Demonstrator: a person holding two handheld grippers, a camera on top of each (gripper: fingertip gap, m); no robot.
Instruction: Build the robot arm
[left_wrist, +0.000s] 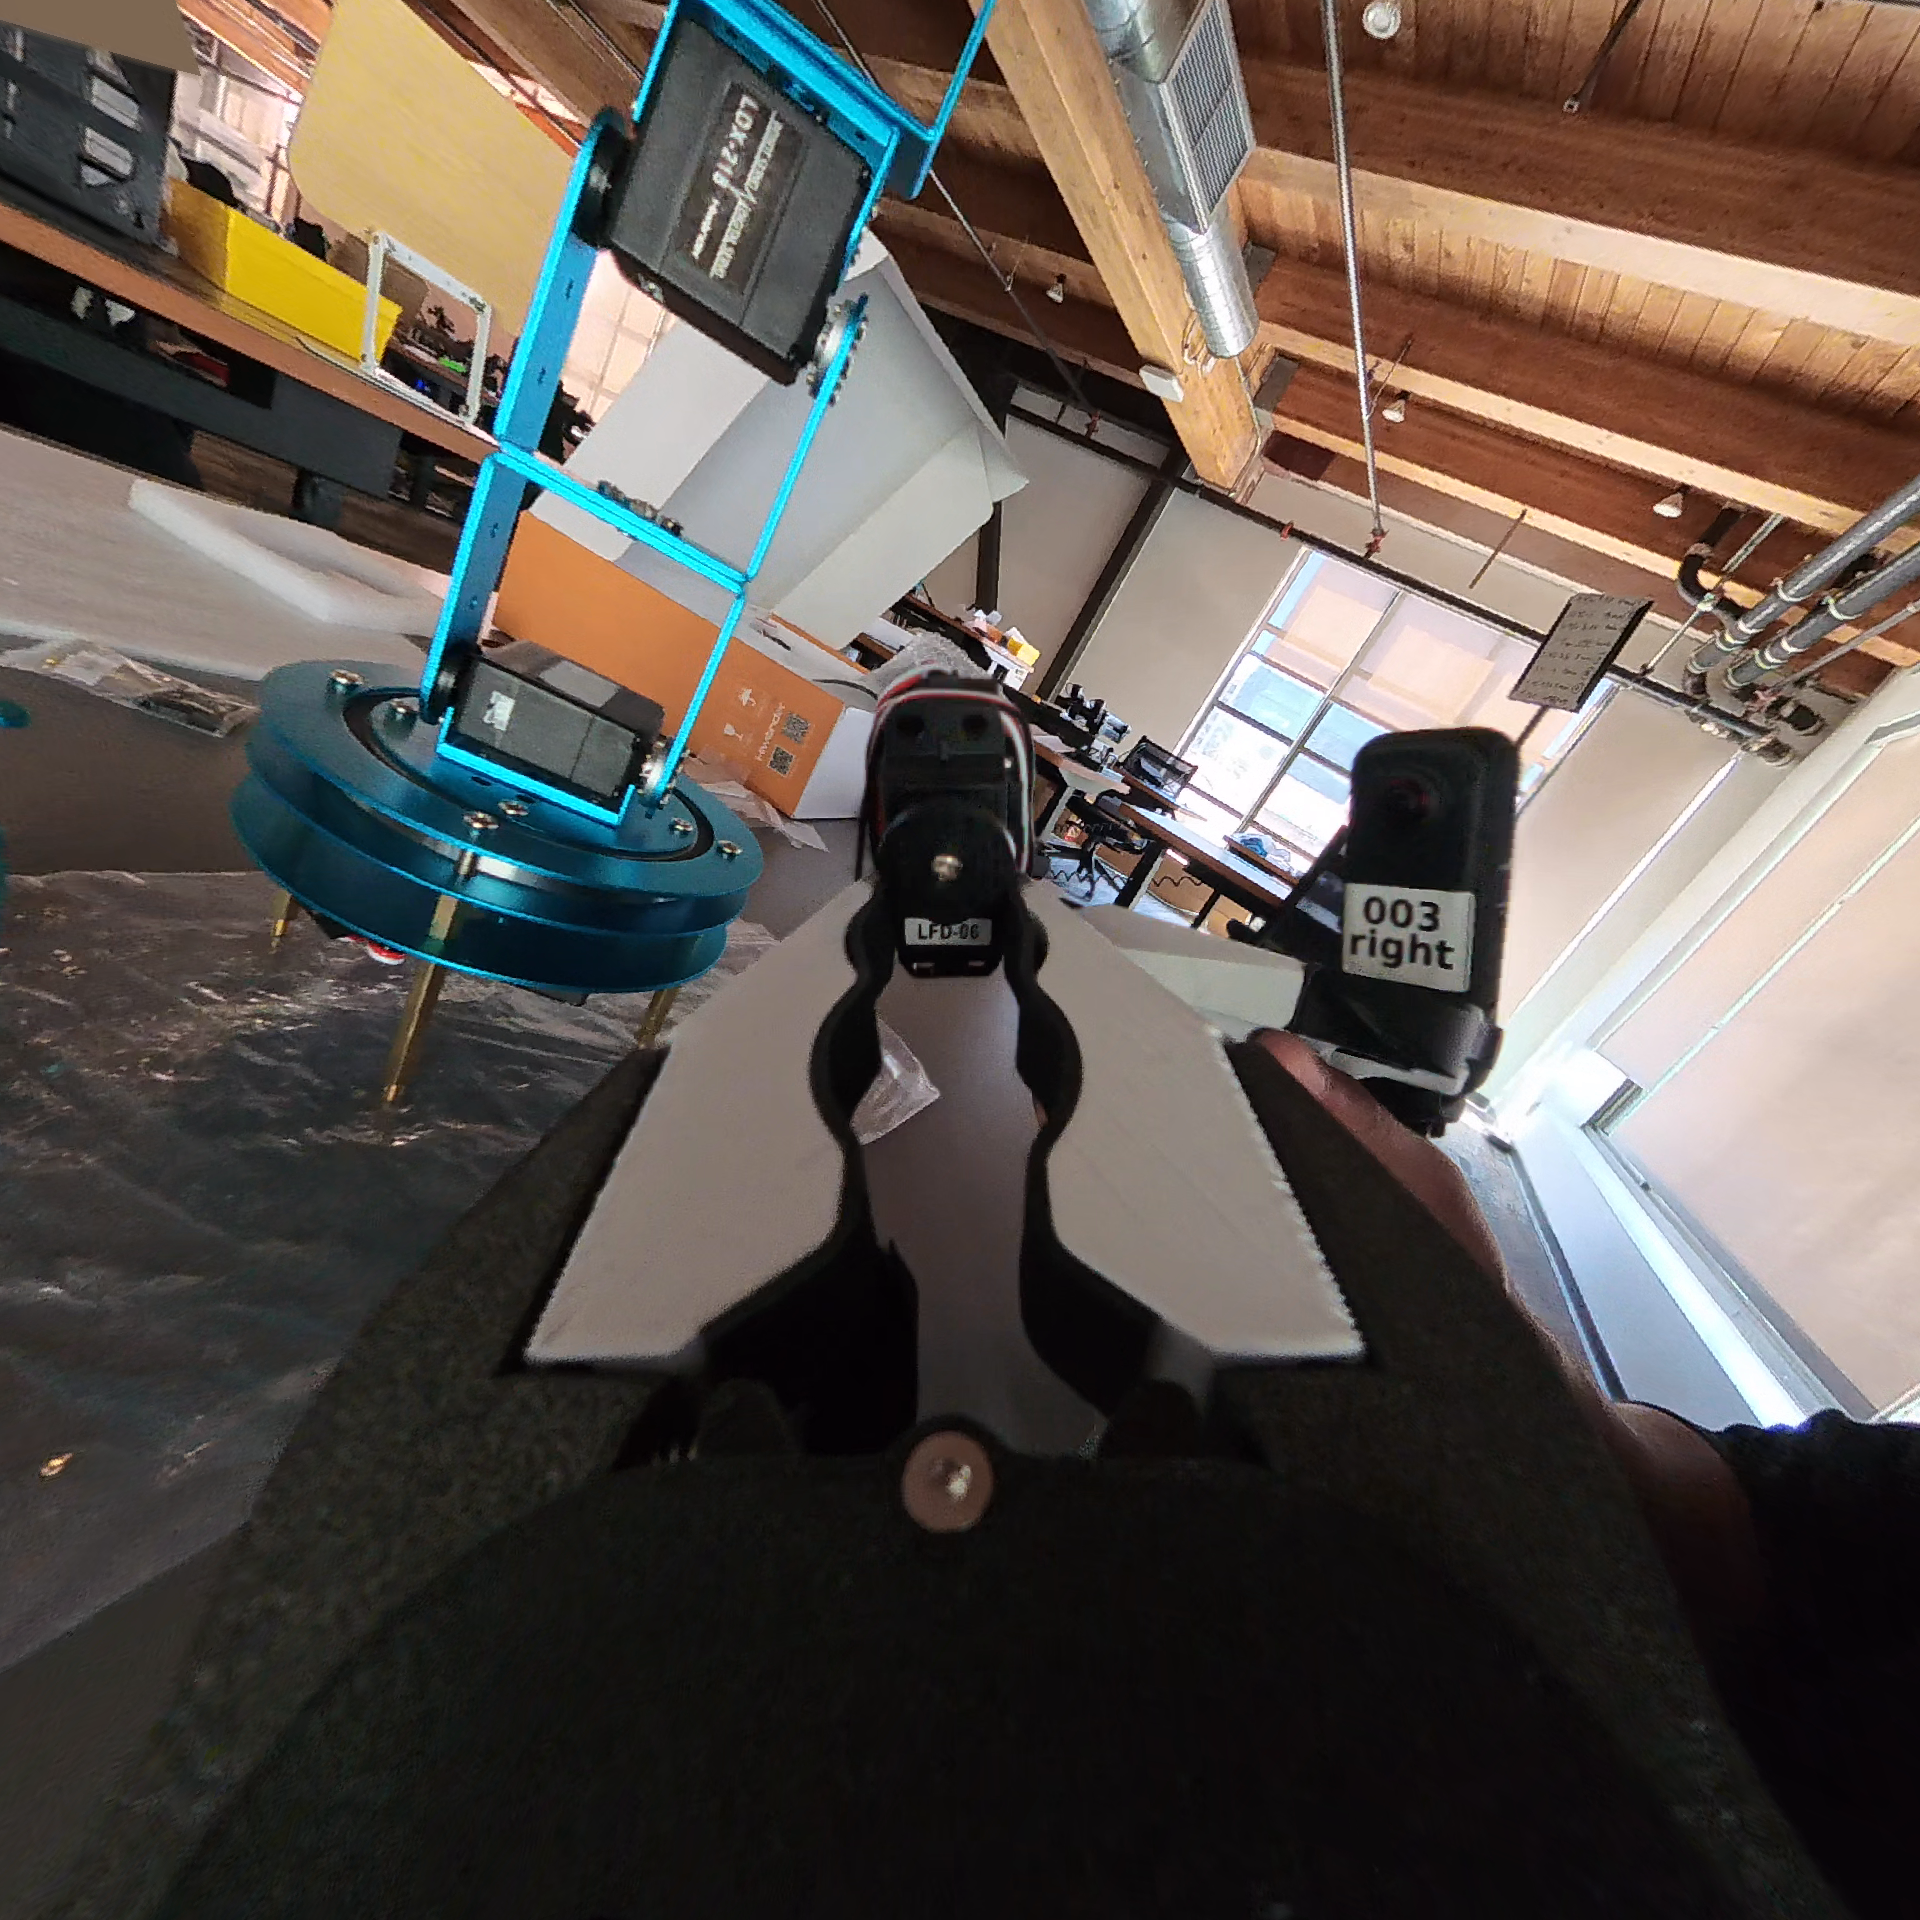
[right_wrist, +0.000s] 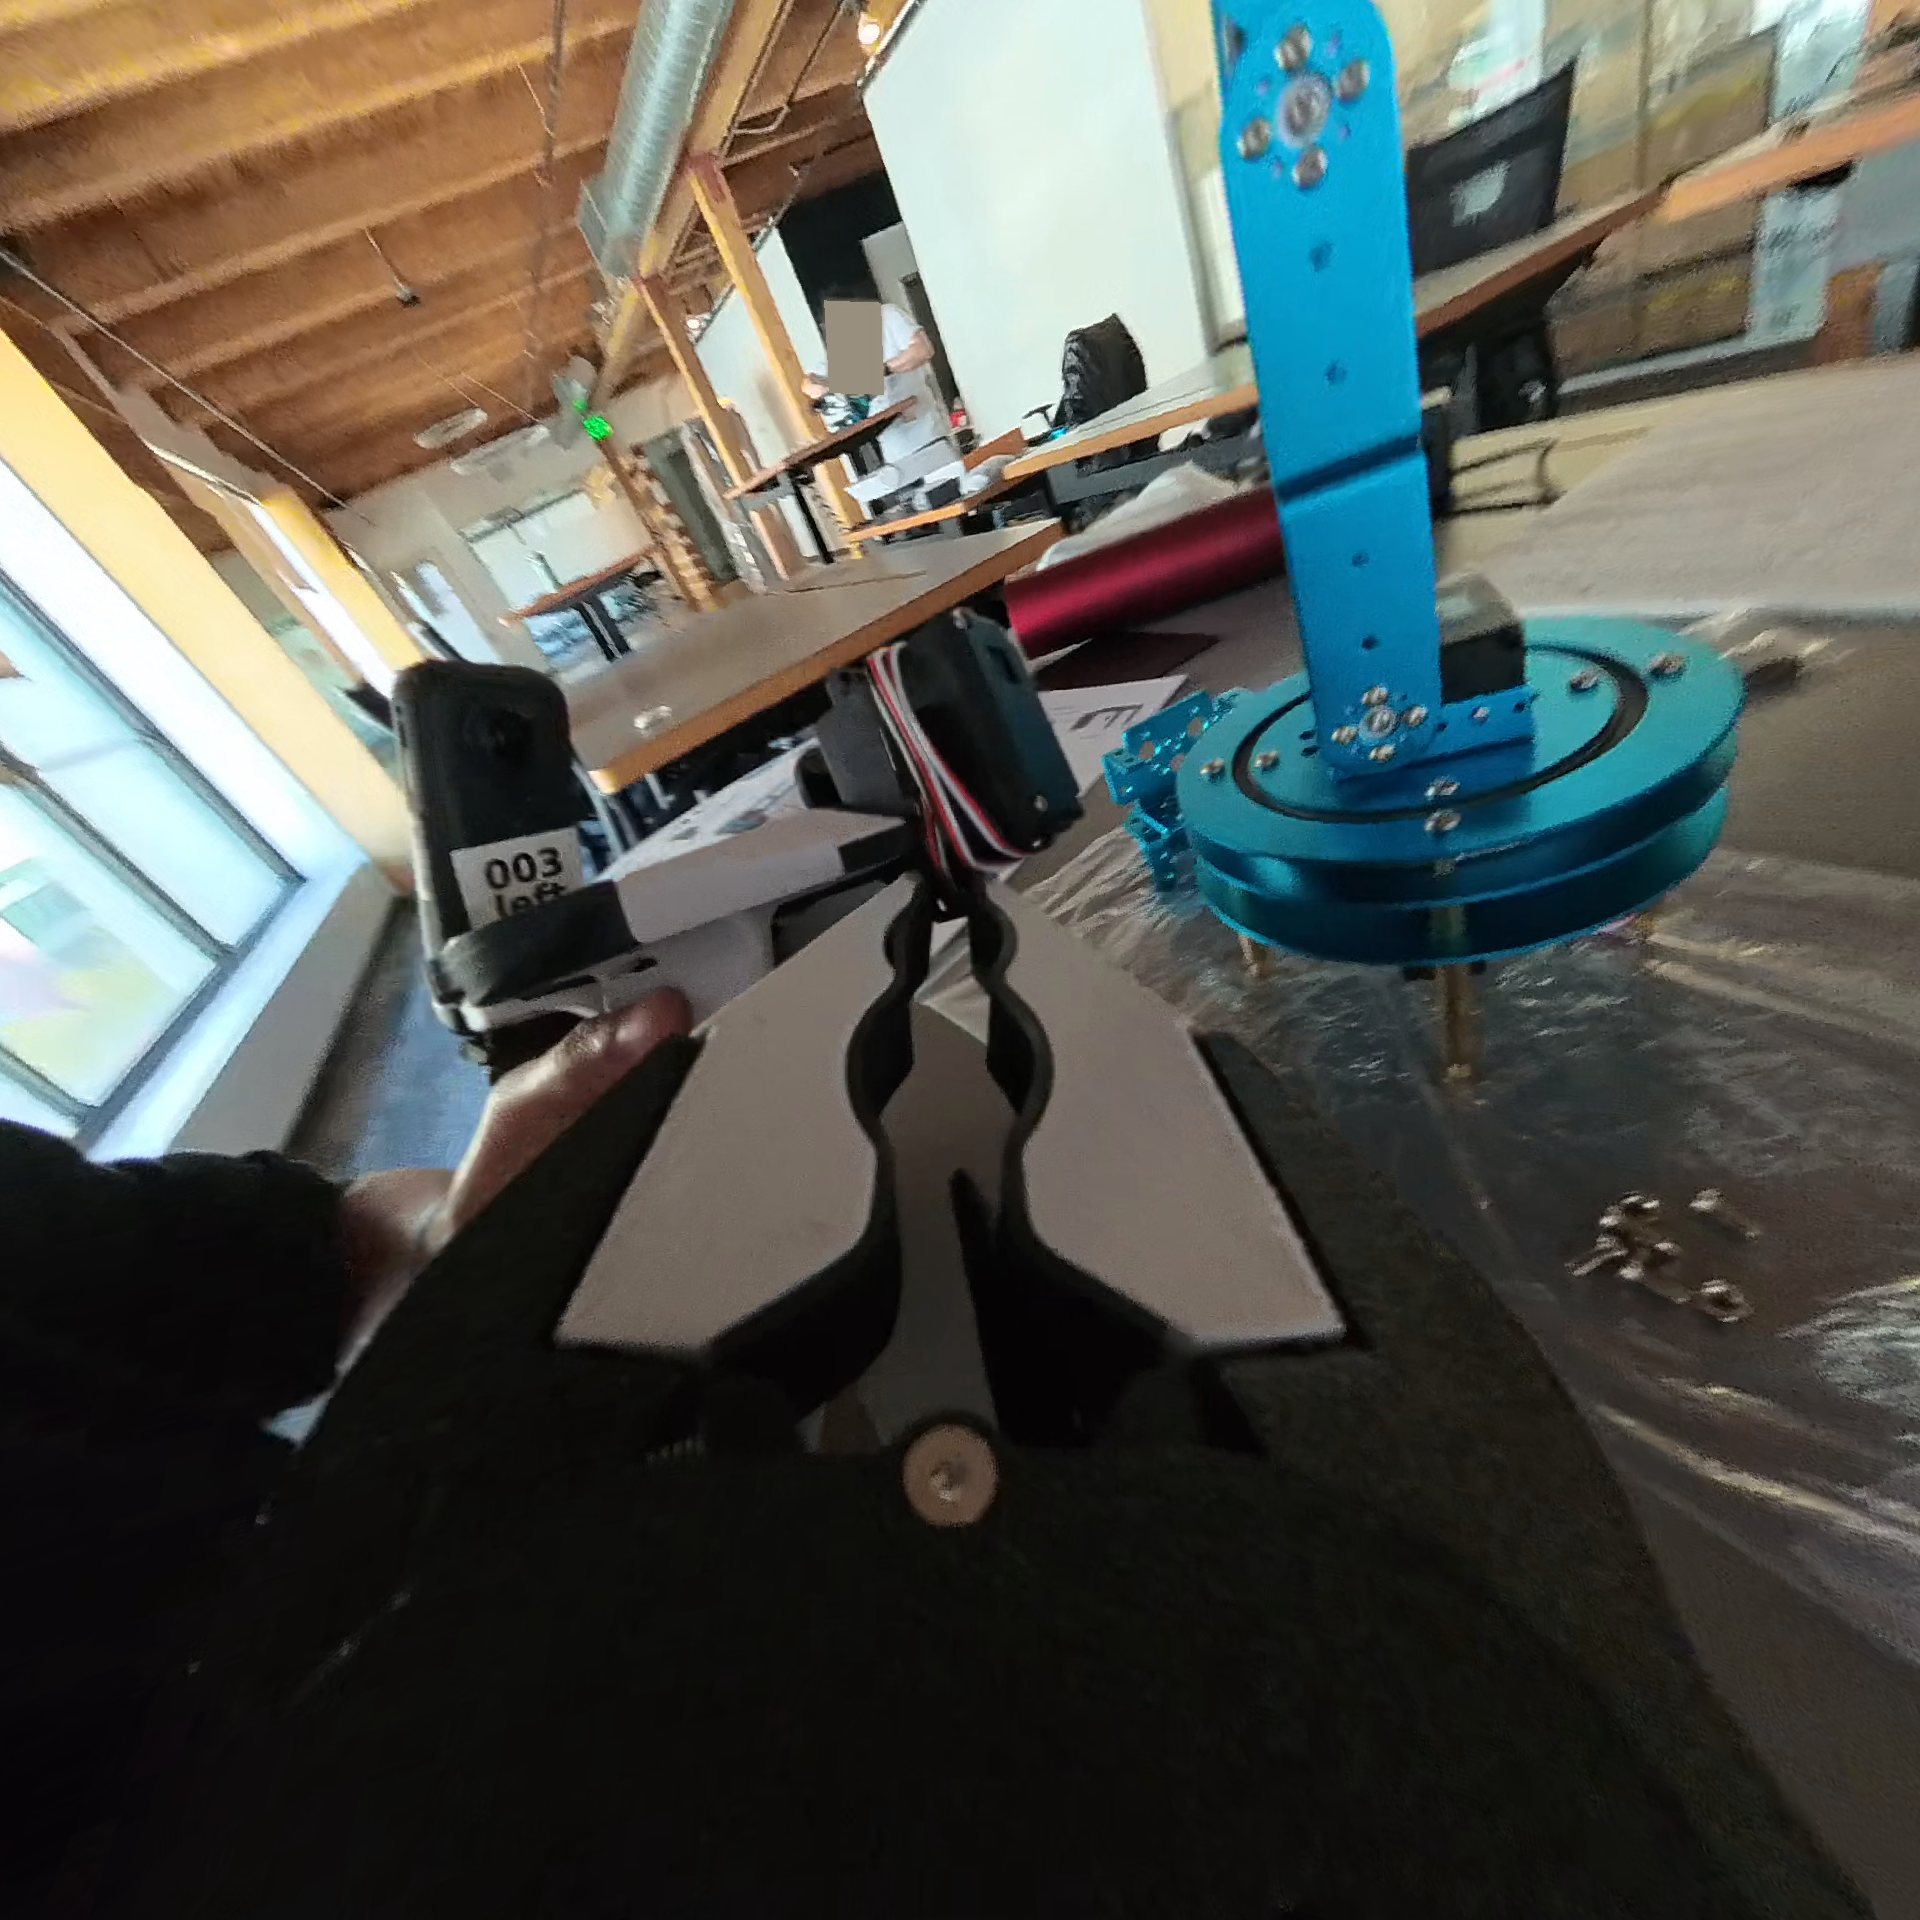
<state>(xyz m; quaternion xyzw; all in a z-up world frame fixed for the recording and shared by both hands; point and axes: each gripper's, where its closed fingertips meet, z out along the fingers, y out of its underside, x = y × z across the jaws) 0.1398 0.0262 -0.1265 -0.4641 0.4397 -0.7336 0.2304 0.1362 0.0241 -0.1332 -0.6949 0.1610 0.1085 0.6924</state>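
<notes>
My left gripper is shut on a small black servo with a white label and a red, white and black cable wound around it. It holds the servo in the air to the right of a blue metal robot arm on a round blue base with brass legs. My right gripper is shut on the servo's cable just below the servo. The blue arm and its base stand to the right of it. The left gripper's white finger reaches the servo from the left.
Crinkled clear plastic sheet covers the table. Several loose screws lie at the right. Small blue brackets sit beside the base. An orange and white box and white foam lie behind the arm. A person stands far off. Only a small space, under 4 cm, lies between the two pairs of fingers.
</notes>
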